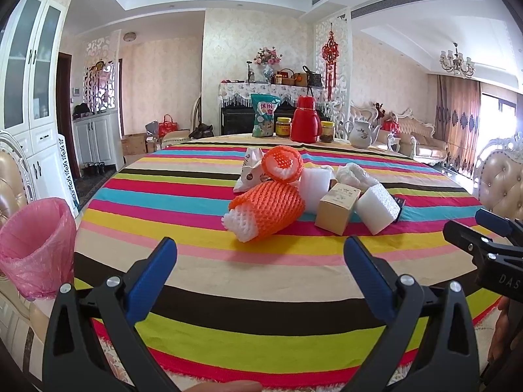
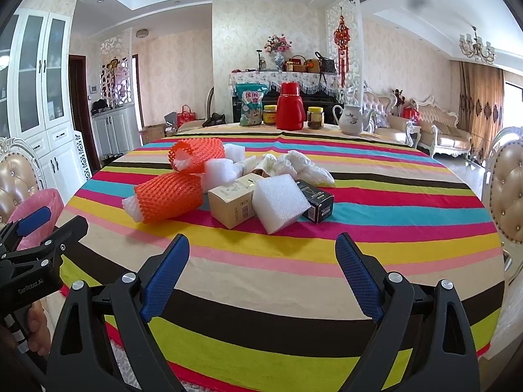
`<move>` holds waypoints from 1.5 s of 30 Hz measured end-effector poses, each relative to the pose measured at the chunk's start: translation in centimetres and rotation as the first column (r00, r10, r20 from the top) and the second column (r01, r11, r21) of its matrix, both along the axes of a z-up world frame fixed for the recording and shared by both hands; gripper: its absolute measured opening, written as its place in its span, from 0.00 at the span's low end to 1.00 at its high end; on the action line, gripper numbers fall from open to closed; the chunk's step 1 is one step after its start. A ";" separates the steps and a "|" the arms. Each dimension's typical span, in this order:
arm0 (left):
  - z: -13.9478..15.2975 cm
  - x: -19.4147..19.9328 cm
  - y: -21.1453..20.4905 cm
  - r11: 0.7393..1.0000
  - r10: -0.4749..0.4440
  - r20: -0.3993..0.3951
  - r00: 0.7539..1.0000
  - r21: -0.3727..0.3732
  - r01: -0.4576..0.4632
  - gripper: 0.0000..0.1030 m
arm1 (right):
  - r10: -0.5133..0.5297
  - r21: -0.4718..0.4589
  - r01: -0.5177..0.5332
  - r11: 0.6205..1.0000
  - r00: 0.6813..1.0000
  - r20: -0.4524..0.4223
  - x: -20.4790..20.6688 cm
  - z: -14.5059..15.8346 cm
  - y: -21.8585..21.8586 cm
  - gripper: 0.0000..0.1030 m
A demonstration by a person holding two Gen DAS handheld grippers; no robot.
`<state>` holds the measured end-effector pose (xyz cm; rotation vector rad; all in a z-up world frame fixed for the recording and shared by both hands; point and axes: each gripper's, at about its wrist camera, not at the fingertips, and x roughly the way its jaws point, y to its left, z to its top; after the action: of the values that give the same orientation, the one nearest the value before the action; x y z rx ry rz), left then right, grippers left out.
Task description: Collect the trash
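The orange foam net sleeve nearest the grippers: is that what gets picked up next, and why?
Probably yes. A sensible next move is to ease the left gripper forward to the nearest orange foam net sleeve. Its jaws stand wide open and empty, the sleeve lies closest at the front of the trash pile, and the pink-lined bin waits at the table's left edge, on that gripper's side.

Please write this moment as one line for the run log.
stage: start | left tongs: open, empty | right tongs: open, empty | trash pile: on table, untouched | pink bin: left of table
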<state>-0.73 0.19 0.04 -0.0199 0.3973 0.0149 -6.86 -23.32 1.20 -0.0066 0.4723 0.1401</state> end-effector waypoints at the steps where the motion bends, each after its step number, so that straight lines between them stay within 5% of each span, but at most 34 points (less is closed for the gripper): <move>1: 0.0 0.0 0.0 1.000 0.000 0.000 1.000 0.002 0.000 0.96 | -0.001 0.002 0.001 1.000 1.000 -0.001 0.0 0.0 0.0 0.83; 45: 0.0 -0.3 -0.4 1.000 -0.013 0.012 1.000 0.016 0.013 0.96 | 0.006 0.028 -0.006 1.000 1.000 -0.001 -0.4 -0.5 -0.1 0.83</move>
<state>-1.07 -0.25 0.04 -0.0020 0.3854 0.0048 -7.22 -23.44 0.74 0.0195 0.4715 0.1529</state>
